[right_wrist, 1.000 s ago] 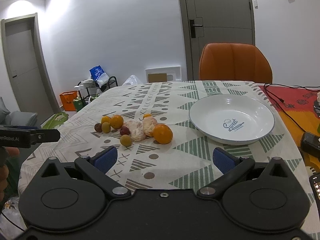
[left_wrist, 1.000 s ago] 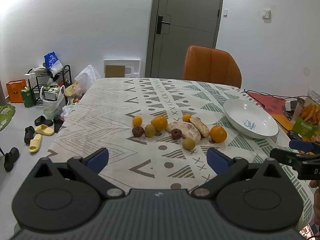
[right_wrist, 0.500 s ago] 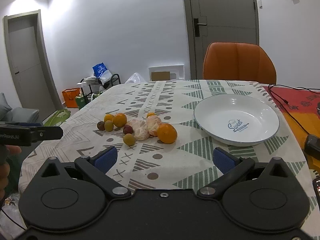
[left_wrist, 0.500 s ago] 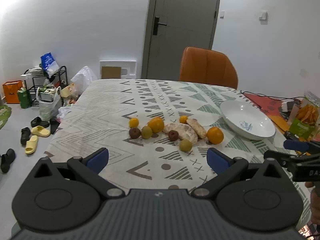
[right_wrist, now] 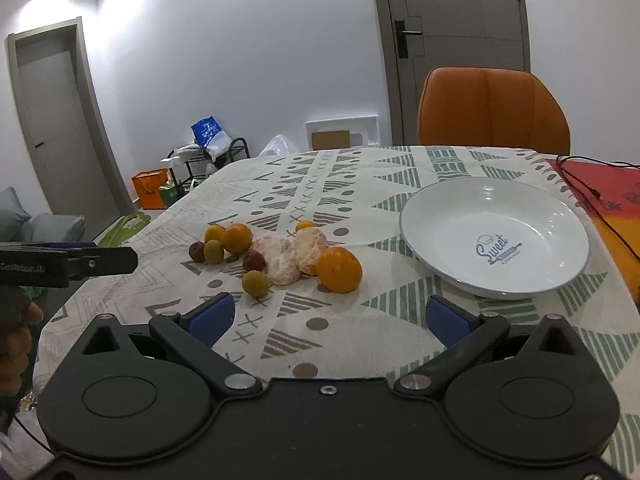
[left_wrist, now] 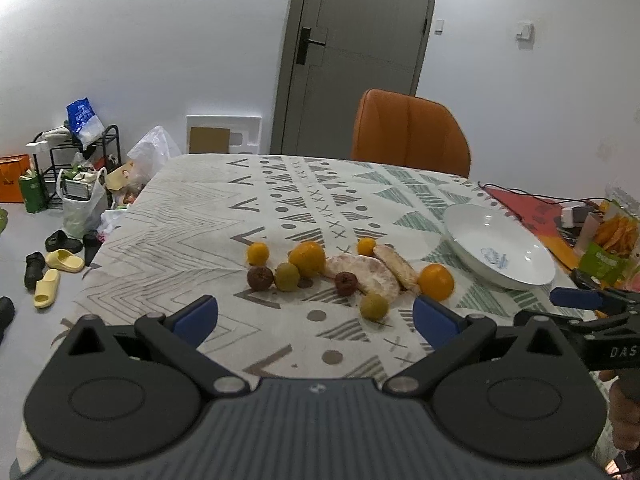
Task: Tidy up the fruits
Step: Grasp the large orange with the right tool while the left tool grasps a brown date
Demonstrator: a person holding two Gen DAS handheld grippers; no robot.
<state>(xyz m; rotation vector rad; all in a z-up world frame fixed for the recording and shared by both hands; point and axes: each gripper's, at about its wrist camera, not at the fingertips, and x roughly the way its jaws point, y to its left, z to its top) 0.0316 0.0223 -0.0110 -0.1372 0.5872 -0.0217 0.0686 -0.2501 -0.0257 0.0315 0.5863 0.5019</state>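
Left wrist view: fruit clustered mid-tabletop, plate bare

Seen from the left wrist, the left hand-held gripper (left_wrist: 316, 316) is held low over the near edge of the tabletop (left_wrist: 192, 236), its blue-padded fingers spread wide apart with nothing between them. A cluster of fruit (left_wrist: 348, 272) is laid on the patterned cloth ahead of it: a small orange (left_wrist: 257, 253), a larger orange (left_wrist: 307, 258), a dark brown fruit (left_wrist: 260, 278), a green fruit (left_wrist: 287, 276), two peeled citrus pieces (left_wrist: 366, 274), a dark red fruit (left_wrist: 346, 283), a second green fruit (left_wrist: 374, 307) nearest the camera, and an orange (left_wrist: 436, 281) at the right end. A white plate (left_wrist: 500, 252) is set to the right of the cluster, apart from it, with no fruit on it. An orange chair (left_wrist: 410, 136) is placed at the far side.

From the right wrist, the right hand-held gripper (right_wrist: 327, 318) is likewise seen with its fingers wide apart and nothing held. The fruit (right_wrist: 280, 254) is found ahead and slightly left, the plate (right_wrist: 494, 240) ahead and right. The other gripper's black finger is seen at the left edge, above a person's hand (right_wrist: 16, 320).
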